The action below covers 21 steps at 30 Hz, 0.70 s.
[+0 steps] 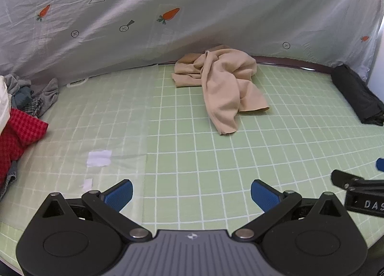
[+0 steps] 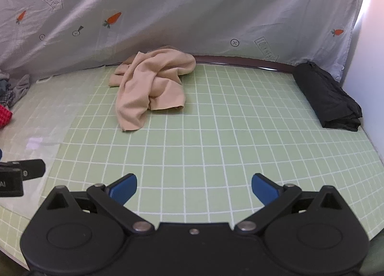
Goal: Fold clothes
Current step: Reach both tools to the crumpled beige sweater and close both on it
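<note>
One beige garment point(image 1: 220, 84); two empty grippers

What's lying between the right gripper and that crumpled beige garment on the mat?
Nothing: in the right wrist view only bare green grid mat lies between the open right gripper and the beige garment.

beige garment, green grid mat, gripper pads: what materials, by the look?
Beige garment: soft matte knit, likely; limp, rounded folds. Green grid mat: smooth, probably plastic or vinyl; flat, faint sheen. Left gripper and right gripper pads: blue, finely textured, probably rubber.
</note>
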Tool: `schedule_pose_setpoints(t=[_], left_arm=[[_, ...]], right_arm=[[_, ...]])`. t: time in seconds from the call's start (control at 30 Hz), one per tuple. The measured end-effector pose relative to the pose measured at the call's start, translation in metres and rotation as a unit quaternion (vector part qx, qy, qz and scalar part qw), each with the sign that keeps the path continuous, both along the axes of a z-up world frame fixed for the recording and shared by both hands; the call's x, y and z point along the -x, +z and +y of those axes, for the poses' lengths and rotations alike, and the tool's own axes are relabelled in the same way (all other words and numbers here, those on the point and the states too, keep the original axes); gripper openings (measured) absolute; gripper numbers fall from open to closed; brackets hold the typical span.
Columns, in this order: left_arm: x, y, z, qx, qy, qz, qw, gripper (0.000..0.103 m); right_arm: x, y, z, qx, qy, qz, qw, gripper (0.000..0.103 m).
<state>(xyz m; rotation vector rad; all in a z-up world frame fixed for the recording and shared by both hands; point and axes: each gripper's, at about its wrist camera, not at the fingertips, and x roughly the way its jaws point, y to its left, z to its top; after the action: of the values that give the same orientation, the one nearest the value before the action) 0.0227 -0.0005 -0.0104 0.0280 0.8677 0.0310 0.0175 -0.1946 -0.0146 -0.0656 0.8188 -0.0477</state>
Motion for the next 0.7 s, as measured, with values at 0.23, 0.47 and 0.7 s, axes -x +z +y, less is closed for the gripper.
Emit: schedule_pose_setpoints(t=[0.23, 0.47, 0.7], left_arm=[[-0.036, -0.009, -0.007, -0.004, 0.018, 0.014, 0.9997, 0.103], [-0.085, -0.015, -0.010, -0.009, 0.051, 0.016, 0.9985, 0.103], [-0.155, -0.030, 0.009, -0.004, 0.079, 0.041, 0.9960, 0.103]], right_arm=[[-0.033, -0.003, -0.019, 0.024, 0.004, 0.000, 1.000, 0.103], [-0.094, -0.009, -0.048, 0.036, -0.001, -0.001, 0.999, 0.103], [-0.186, -0.029, -0.071, 0.021, -0.002, 0.010, 1.000, 0.103]])
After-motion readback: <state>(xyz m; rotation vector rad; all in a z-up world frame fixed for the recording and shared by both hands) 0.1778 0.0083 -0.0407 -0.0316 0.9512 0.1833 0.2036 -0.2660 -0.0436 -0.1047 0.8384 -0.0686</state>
